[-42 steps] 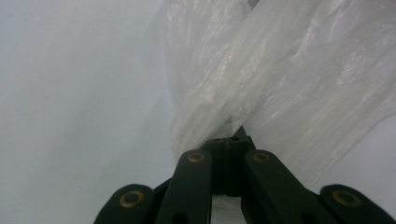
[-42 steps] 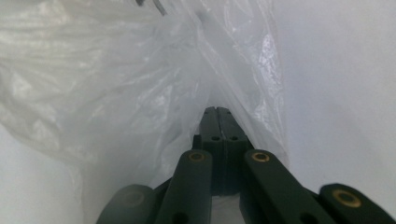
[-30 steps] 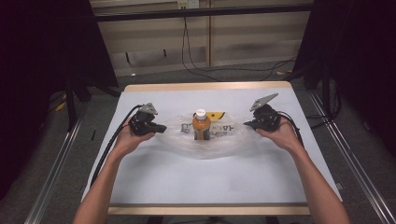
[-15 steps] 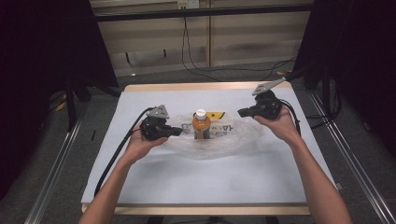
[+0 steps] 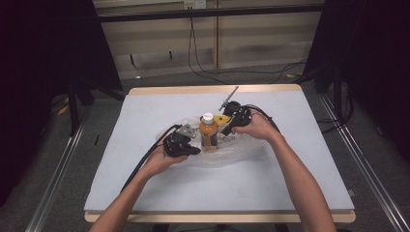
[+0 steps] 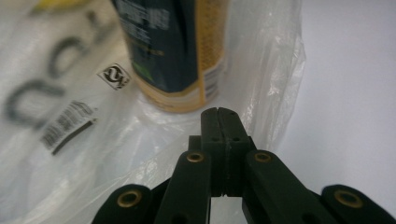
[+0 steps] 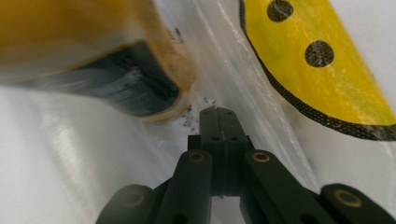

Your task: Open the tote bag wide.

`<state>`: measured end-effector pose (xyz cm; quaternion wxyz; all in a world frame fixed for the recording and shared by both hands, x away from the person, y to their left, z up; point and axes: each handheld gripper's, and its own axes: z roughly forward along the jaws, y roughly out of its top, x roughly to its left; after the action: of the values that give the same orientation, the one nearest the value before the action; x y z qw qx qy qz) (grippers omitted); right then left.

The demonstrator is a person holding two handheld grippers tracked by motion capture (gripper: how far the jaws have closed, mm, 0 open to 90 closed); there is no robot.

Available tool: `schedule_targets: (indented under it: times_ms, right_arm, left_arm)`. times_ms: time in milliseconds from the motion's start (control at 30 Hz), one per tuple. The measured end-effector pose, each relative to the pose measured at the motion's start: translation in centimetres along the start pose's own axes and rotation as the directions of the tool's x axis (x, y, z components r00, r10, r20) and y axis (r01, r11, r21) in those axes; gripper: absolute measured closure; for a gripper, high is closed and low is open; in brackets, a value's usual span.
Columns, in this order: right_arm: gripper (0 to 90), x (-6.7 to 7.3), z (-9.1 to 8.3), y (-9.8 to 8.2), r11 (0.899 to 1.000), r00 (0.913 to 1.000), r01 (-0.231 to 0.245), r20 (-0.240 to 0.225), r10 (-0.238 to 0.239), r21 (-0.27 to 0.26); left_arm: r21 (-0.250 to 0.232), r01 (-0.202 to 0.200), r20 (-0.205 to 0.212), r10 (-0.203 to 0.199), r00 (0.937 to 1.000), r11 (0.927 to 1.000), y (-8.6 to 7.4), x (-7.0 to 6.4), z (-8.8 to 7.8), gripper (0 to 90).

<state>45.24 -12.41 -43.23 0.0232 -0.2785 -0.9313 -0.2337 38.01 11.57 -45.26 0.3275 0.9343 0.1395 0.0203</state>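
I have both grippers clenched empty, the left gripper (image 6: 218, 112) and right gripper (image 7: 218, 112) flanking the juice bottle (image 5: 208, 133) standing upright on the clear plastic bag (image 5: 241, 147). I should open before pinching film, keeping clear of the bottle.

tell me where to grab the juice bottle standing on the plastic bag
Best around the labelled body of the bottle, just below its white cap, coming in level from the side. It stands upright on the crumpled plastic bag, so its round sides are free. Both the left tool and the right tool are shut and would need to open first.
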Motion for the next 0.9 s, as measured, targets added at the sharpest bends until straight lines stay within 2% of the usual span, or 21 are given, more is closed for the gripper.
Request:
schedule_targets:
  times_ms: [100,133,200,233,267,300,367,433,500,667,767,900]
  right_arm:
    - [90.0,-0.2,0.7,0.2,1.000,0.9999,-0.013,0.003,0.013,0.008]
    - [90.0,-0.6,1.4,0.4,1.000,0.9998,-0.020,0.004,0.019,0.023]
    - [90.0,-0.8,1.7,0.5,0.999,0.9996,-0.023,0.014,0.023,0.034]
    - [90.0,-1.2,2.4,0.8,0.999,0.9995,-0.019,0.025,0.018,0.045]
    - [90.0,-1.3,2.6,1.0,0.999,0.9988,-0.035,0.036,0.033,0.038]
    - [90.0,-1.5,2.7,1.2,0.999,0.9987,-0.038,0.034,0.037,0.031]
    - [90.0,-1.6,2.9,1.4,0.999,0.9984,-0.036,0.043,0.035,0.026]
    - [90.0,-2.1,3.6,2.2,0.999,0.9974,-0.047,0.056,0.046,0.021]
    - [90.0,-2.3,4.1,2.7,0.998,0.9968,-0.065,0.048,0.064,0.012]
    - [90.0,-2.8,4.5,3.6,0.996,0.9943,-0.091,0.056,0.091,0.005]
    - [90.0,-3.2,4.7,4.0,0.992,0.9903,-0.125,0.060,0.125,-0.011]
    - [90.0,-3.5,4.8,4.2,0.991,0.9881,-0.133,0.076,0.134,-0.022]
  left_arm:
    - [-0.001,0.008,0.005,-0.008,1.0000,1.0000,-0.2,-0.3,0.3,90.0]
    - [0.004,-0.001,-0.001,0.001,1.0000,1.0000,-0.2,-0.5,0.6,90.0]
    - [0.004,-0.006,-0.001,0.006,1.0000,1.0000,-0.2,-0.7,0.8,90.0]
    - [0.008,-0.007,0.027,0.007,0.9996,0.9999,-0.4,-0.9,1.1,90.0]
    - [0.008,-0.007,0.027,0.007,0.9996,0.9999,-0.4,-0.9,1.1,90.0]
    - [0.010,-0.014,0.026,0.013,0.9996,0.9999,-0.8,-1.4,1.7,90.0]
    - [0.000,-0.020,0.026,0.020,0.9995,0.9998,-0.8,-1.6,1.7,90.0]
    - [0.014,-0.032,0.038,0.031,0.9988,0.9994,-0.8,-2.1,1.6,90.0]
    - [0.015,-0.040,0.046,0.039,0.9982,0.9991,-0.8,-2.5,1.6,90.0]
    - [0.019,-0.063,0.060,0.062,0.9963,0.9978,-0.8,-3.3,1.6,90.0]
    - [0.030,-0.078,0.077,0.076,0.9942,0.9965,-0.8,-3.8,1.5,90.0]
    - [0.030,-0.088,0.092,0.085,0.9921,0.9956,-1.0,-4.2,1.4,90.0]
